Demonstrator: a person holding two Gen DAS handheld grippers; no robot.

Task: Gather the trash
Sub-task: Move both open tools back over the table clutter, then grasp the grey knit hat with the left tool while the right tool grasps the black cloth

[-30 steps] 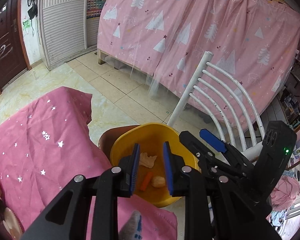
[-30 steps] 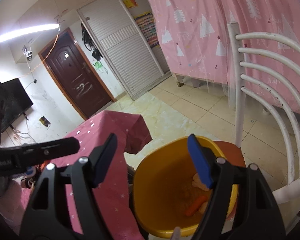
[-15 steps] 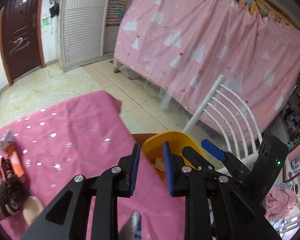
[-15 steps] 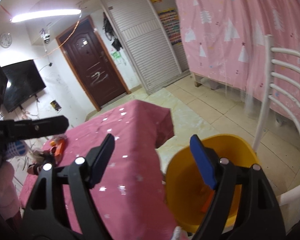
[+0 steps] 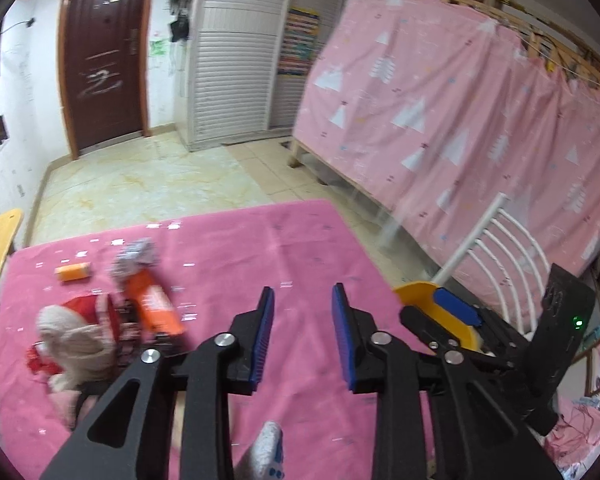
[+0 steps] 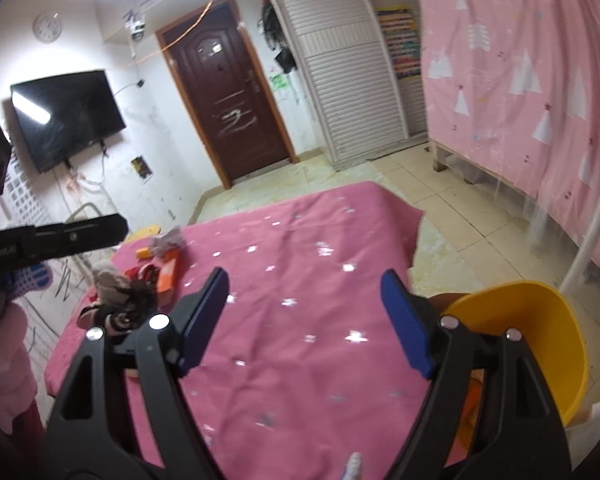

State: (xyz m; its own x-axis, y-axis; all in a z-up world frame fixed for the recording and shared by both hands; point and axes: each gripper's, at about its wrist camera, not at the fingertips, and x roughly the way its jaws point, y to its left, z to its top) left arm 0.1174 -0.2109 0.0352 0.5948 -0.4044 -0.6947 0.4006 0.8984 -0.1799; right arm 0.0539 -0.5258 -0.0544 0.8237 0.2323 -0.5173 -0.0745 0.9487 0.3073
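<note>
Pink star-dotted tablecloth (image 5: 300, 248), tiled floor (image 5: 148, 176), brown door (image 6: 228, 92)

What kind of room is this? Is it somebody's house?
Probably a lived-in room at home, like a bedroom or living room. A bed frame hung with a pink tree-print curtain stands along one side, a TV hangs on the wall, and a table under a pink starry cloth holds scattered trash.
</note>
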